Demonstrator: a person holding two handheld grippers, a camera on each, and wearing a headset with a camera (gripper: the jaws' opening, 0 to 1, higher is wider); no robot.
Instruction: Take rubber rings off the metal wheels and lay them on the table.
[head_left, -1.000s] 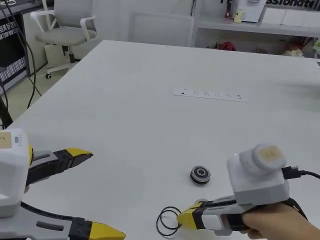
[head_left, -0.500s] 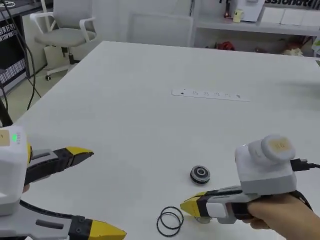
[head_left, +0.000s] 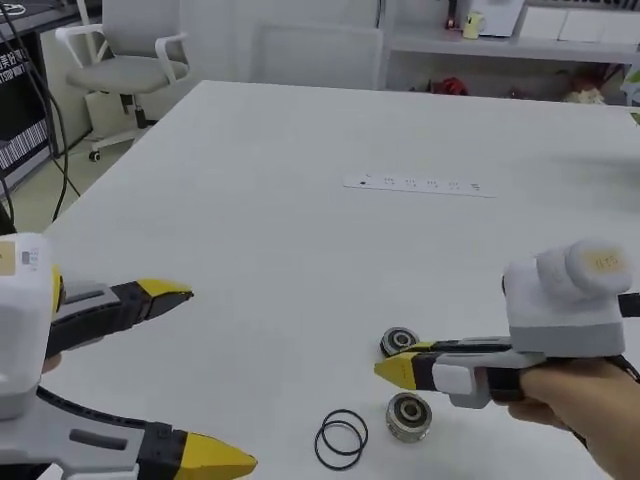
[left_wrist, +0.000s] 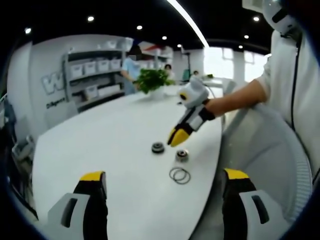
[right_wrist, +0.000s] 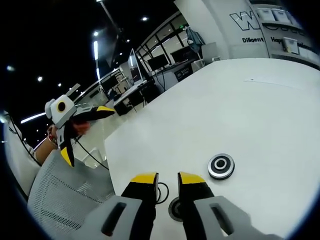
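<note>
- White table (head_left: 300, 150), power strip (head_left: 420, 186) far back
- left gripper (head_left: 215, 378) at the left edge, jaws wide apart, empty
- two rubber rings (head_left: 341, 439) lie flat and overlapping near the front
- bare wheel (head_left: 408, 416) just right of them; dark-rimmed wheel (head_left: 398, 340) behind, flat, likely ringed
- right gripper (head_left: 385, 370) tips between both wheels, much nearer than left
- right gripper view: jaws nearly together, empty, dark-rimmed wheel ahead-right; head view hides that gap
</note>
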